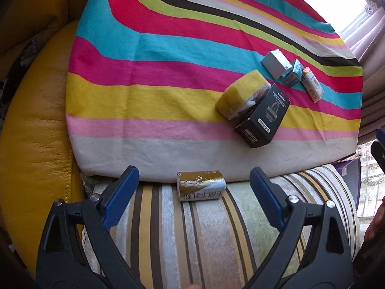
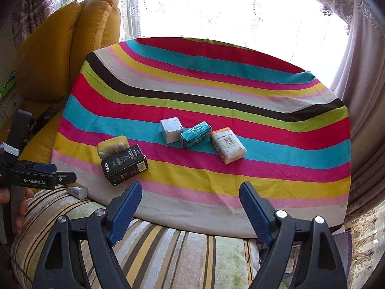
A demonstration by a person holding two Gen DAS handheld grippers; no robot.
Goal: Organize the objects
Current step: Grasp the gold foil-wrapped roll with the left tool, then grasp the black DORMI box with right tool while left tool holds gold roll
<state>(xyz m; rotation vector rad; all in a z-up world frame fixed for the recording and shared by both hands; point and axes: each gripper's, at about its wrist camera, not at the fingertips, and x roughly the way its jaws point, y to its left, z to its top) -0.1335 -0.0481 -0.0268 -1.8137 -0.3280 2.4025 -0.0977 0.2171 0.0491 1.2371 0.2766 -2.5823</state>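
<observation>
A gold and white packet lies on the striped cushion at the edge of the rainbow-striped cloth. My left gripper is open, its jaws on either side of the packet and just short of it. On the cloth are a yellow sponge, a black box, a white box, a teal box and a white packet. My right gripper is open and empty above the cloth's near edge. The right wrist view also shows the black box, sponge, white box, teal box, white packet and gold packet.
A yellow leather sofa lies left of the cloth, with its cushions behind. Curtains hang on the right by a bright window. The left gripper's body shows at the left in the right wrist view.
</observation>
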